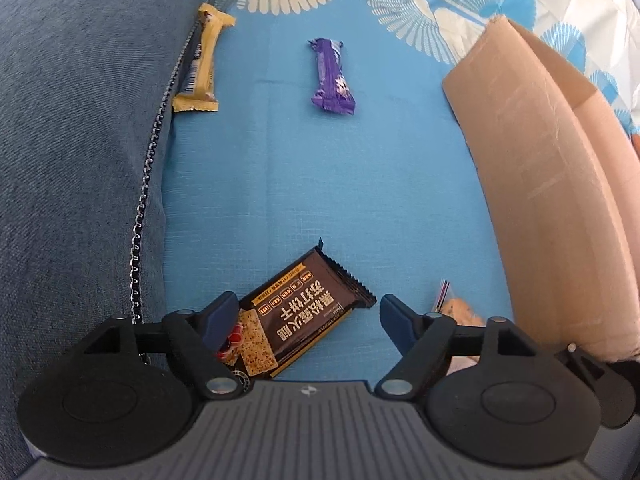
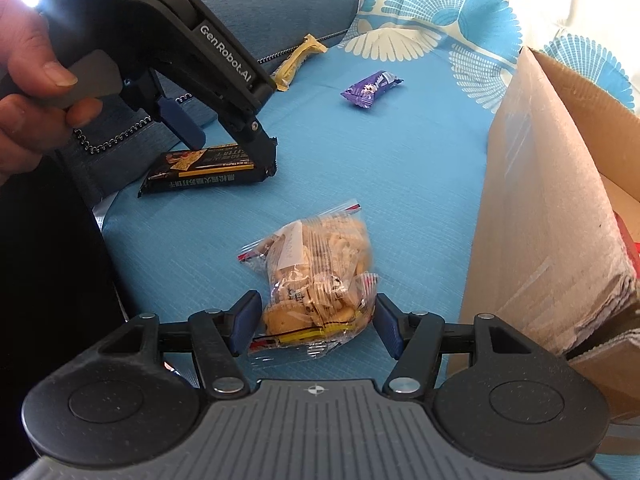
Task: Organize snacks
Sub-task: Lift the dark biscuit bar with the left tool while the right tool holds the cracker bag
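The cracker pack (image 1: pixel 304 316) is lying flat on the blue bed cover (image 1: pixel 360 184), at six o'clock in the left view, between the left gripper (image 1: pixel 306 316)'s wide-apart fingers. It is looking light, stiff and slick; taking it across its narrow width seems safest.

The right gripper (image 2: pixel 316 320)'s fingers are bracketing the cookie bag (image 2: pixel 316 276), soft and crushable; whether they are pressing I cannot tell.

The box (image 2: pixel 552 200) is standing at three o'clock, the purple candy (image 1: pixel 331 76) at twelve, and the yellow bar (image 1: pixel 200 60) at eleven against a cushion (image 1: pixel 80 120). Nothing is blocking.
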Action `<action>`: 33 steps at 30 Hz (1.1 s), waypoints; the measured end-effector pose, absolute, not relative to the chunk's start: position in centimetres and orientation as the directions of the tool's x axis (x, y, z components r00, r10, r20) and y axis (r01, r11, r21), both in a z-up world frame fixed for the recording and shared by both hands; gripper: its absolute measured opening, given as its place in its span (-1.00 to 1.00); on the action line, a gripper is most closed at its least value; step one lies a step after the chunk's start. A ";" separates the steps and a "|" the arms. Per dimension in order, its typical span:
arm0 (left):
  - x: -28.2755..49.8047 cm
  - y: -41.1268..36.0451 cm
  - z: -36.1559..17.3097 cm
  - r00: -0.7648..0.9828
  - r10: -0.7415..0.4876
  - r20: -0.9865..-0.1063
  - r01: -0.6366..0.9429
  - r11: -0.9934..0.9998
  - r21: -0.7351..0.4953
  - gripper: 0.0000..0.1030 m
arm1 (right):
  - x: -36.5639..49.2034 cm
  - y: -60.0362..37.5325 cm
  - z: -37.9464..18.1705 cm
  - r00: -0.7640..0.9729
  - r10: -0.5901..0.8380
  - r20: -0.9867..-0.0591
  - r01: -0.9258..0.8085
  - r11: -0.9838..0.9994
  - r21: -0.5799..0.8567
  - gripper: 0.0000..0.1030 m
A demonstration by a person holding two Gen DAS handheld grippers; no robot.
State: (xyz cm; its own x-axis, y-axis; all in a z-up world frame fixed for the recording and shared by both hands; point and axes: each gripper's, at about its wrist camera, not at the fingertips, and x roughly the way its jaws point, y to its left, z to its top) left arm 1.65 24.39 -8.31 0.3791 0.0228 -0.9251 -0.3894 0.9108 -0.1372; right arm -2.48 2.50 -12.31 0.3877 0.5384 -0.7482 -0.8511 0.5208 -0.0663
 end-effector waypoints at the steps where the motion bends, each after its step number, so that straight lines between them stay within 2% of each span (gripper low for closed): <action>1: 1.8 24.2 -8.4 0.369 0.030 -0.929 -0.383 0.916 -0.123 0.62 | -2.5 2.5 -12.3 0.389 0.538 -0.748 -0.850 0.522 -0.067 0.22; 5: 2.5 23.4 -8.6 0.346 0.058 -0.937 -0.369 0.926 -0.079 0.64 | -2.7 2.4 -12.3 0.394 0.536 -0.747 -0.848 0.526 -0.070 0.22; 8: 2.5 23.7 -9.0 0.321 0.094 -0.942 -0.419 0.906 -0.052 0.64 | -2.7 2.3 -12.3 0.394 0.535 -0.747 -0.848 0.525 -0.071 0.22; 12: 2.9 23.6 -9.4 0.300 0.085 -0.950 -0.397 0.917 -0.043 0.59 | -2.8 2.3 -12.4 0.397 0.533 -0.747 -0.847 0.526 -0.074 0.22; 13: 3.0 23.4 -9.5 0.296 0.088 -0.951 -0.387 0.921 -0.036 0.53 | -2.8 2.2 -12.4 0.397 0.532 -0.748 -0.846 0.527 -0.074 0.22; 15: 2.9 23.2 -9.5 0.296 0.096 -0.950 -0.382 0.924 -0.026 0.15 | -2.8 2.2 -12.4 0.398 0.532 -0.748 -0.846 0.529 -0.074 0.22; 17: 2.7 23.2 -9.4 0.313 0.099 -0.945 -0.384 0.923 -0.030 -0.13 | -2.8 2.3 -12.4 0.398 0.532 -0.747 -0.845 0.529 -0.074 0.22; 18: 2.6 23.3 -9.2 0.325 0.097 -0.941 -0.389 0.920 -0.040 -0.16 | -2.8 2.3 -12.4 0.398 0.532 -0.748 -0.845 0.530 -0.073 0.22; 25: 2.3 24.3 -9.1 0.334 0.064 -0.940 -0.425 0.901 -0.090 -0.16 | -2.8 2.3 -12.3 0.398 0.531 -0.748 -0.841 0.537 -0.065 0.21; 33: 2.7 23.5 -9.2 0.310 0.080 -0.947 -0.383 0.922 -0.048 -0.08 | -2.7 2.3 -12.3 0.398 0.527 -0.751 -0.839 0.539 -0.067 0.15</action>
State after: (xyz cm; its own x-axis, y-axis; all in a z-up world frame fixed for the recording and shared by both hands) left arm 2.75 23.54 -9.25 0.3104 0.0798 -0.9472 -0.3835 0.9223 -0.0480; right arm -2.74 2.31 -12.35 0.3981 0.5269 -0.7509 -0.8394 0.5394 -0.0665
